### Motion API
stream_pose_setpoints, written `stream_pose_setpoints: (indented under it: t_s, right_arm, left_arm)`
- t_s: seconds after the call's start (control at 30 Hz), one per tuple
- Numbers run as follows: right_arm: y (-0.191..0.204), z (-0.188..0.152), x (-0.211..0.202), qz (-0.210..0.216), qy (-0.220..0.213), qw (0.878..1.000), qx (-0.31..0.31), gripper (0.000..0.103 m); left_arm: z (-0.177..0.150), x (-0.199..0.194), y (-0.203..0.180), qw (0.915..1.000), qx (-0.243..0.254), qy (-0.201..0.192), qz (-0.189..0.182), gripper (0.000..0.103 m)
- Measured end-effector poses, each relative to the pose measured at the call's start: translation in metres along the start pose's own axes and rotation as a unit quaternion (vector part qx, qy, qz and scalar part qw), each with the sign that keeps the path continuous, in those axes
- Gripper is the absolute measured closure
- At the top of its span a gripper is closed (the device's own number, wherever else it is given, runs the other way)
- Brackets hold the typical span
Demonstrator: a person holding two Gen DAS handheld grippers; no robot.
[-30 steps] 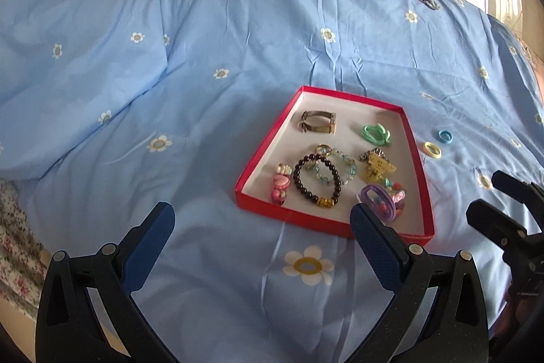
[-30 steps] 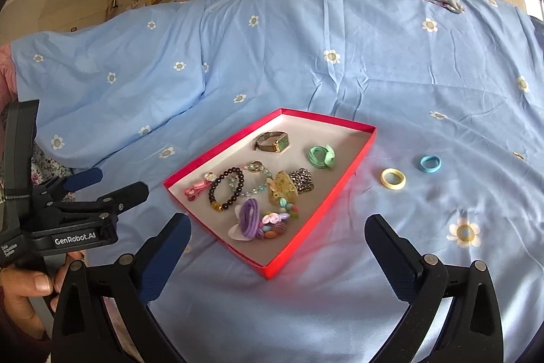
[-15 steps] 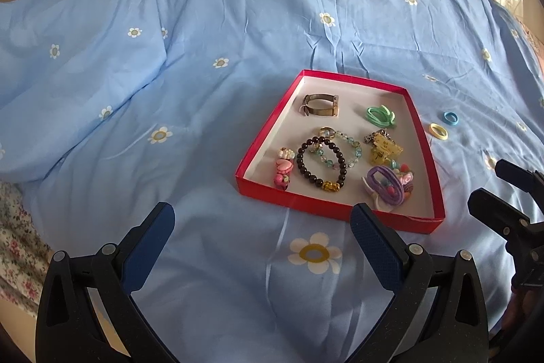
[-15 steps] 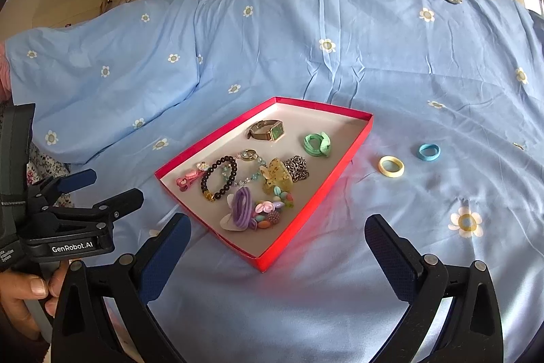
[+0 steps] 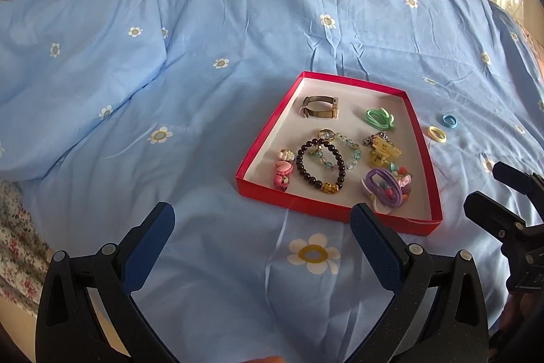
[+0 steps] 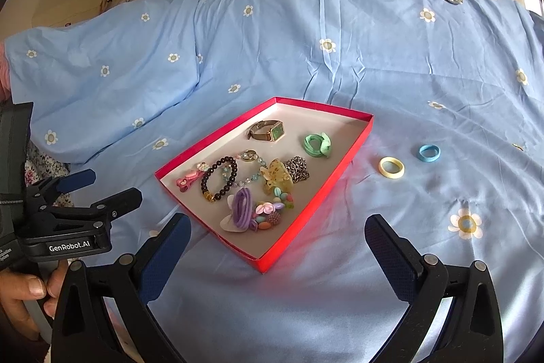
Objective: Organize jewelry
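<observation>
— While both our grippers, left [image 5: 261, 227] and right [image 6: 277, 237], hang above the bed [image 6: 340, 56] with jaws spread wide and empty, how far along are we?

— Nearly there, we judge. The red tray [image 6: 306, 210] holds most pieces: one watch [image 6: 267, 131], one dark bead bracelet [image 6: 219, 177], one pale bead bracelet [image 5: 338, 150], one green tie [image 6: 317, 145], one yellow clip [image 6: 277, 181], one purple tie [image 6: 242, 206], one pink charm [image 6: 188, 180].

— What is left?

— Two rings lie on the bed just beside the tray: one yellow ring [image 6: 391, 167], one blue ring [image 6: 429, 153].
</observation>
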State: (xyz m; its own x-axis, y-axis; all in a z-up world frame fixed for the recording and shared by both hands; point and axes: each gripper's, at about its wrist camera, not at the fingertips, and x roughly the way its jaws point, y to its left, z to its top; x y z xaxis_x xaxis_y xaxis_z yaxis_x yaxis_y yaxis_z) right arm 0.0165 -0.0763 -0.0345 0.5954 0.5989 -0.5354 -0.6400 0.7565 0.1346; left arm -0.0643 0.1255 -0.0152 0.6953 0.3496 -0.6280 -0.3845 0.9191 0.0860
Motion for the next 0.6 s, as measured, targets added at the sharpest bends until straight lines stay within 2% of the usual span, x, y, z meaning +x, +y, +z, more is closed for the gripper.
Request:
stream_pose_setpoints:
  t_s: [0.6]
  right_arm:
    - [0.0012,0.0006,0.0003,0.002,0.002,1.000,-0.003,0.000]
  left_arm:
    - [-0.0005,0.0001,-0.0001,1.0000,0.006,0.005,0.001,0.000]
